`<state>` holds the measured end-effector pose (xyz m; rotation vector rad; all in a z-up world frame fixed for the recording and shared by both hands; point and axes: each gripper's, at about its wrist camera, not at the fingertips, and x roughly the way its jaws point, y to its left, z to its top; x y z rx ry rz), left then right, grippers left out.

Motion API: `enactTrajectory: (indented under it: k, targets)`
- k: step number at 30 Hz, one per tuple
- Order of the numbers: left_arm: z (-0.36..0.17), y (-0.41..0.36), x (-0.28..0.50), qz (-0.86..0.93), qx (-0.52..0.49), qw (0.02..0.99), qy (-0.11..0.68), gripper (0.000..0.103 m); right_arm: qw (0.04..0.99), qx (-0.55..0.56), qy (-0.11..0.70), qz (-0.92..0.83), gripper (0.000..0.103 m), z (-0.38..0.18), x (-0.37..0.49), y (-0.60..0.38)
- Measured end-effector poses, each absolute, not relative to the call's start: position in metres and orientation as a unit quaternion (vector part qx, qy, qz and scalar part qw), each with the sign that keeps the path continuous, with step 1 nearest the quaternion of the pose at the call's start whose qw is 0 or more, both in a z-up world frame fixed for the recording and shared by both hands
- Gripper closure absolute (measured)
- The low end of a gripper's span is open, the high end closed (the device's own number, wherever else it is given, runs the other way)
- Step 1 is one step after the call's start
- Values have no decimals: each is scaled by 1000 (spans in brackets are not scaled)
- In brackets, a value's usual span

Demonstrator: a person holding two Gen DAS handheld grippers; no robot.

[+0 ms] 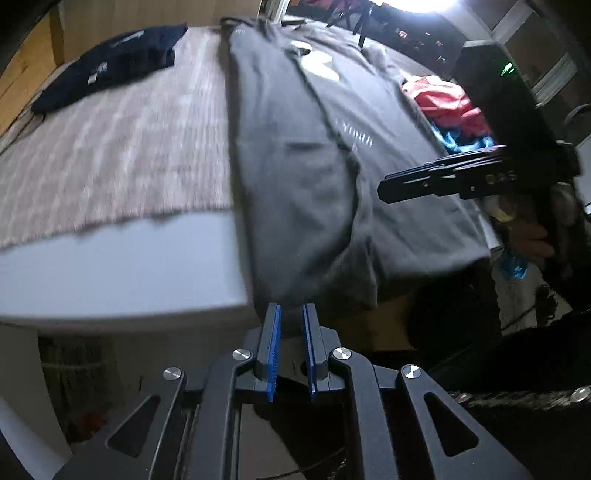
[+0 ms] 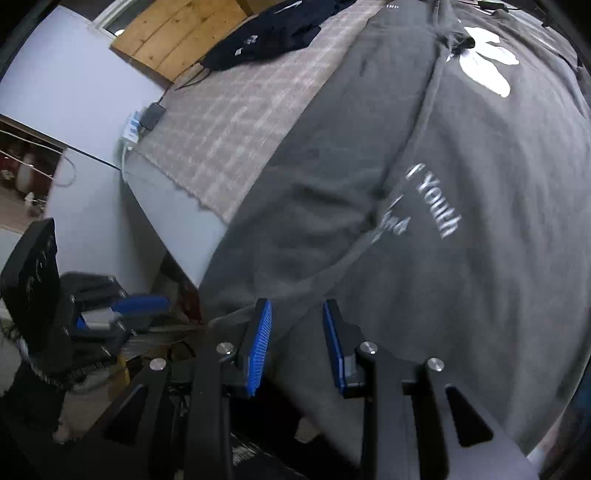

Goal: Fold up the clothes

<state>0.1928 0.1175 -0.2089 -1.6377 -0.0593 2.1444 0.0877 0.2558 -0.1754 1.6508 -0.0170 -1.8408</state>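
A grey T-shirt (image 1: 314, 155) with white print lies lengthwise on the table, one side folded in, and its hem hangs over the near edge. In the left wrist view my left gripper (image 1: 291, 308) sits just below that hanging hem, its blue pads a narrow gap apart with nothing between them. The right gripper (image 1: 386, 192) hovers side-on over the shirt's right part. In the right wrist view the right gripper (image 2: 297, 306) is open above the lower part of the T-shirt (image 2: 461, 258), with no cloth pinched. The left gripper (image 2: 140, 306) shows at the left, off the shirt's corner.
A checked cloth (image 1: 110, 155) covers the white table (image 1: 110, 280). A folded navy garment (image 1: 110, 70) lies at the far left. Red and blue clothes (image 1: 450, 107) are piled at the right. A wooden board (image 2: 177, 33) and a power adapter (image 2: 151, 114) are by the wall.
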Motion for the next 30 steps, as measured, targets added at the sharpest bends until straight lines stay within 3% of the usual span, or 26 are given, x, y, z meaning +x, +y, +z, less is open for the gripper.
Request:
enactTrajectory:
  k: [4, 9, 14, 17, 23, 26, 30]
  targets:
    - [-215, 121, 193, 776, -584, 237, -21, 92, 362, 592, 24, -719, 72, -166, 103, 217]
    - [-218, 111, 194, 775, -582, 247, -13, 92, 310, 662, 83, -677, 72, -192, 138, 231]
    - [-225, 97, 194, 765, -587, 265, -13, 86, 234, 653, 6, -721, 71, -166, 163, 288]
    - [-229, 99, 191, 764, -585, 274, -8, 86, 211, 634, 21, -743, 63, -169, 159, 282]
    - [-224, 126, 181, 772, -558, 306, 16, 87, 166, 625, 68, -760, 69, -188, 158, 278]
    - [-206, 138, 182, 771, -545, 329, 20, 87, 167, 628, 36, -759, 70, -171, 170, 308]
    - [-172, 171, 185, 774, -513, 371, 22, 86, 131, 570, -53, -809, 70, -104, 159, 392]
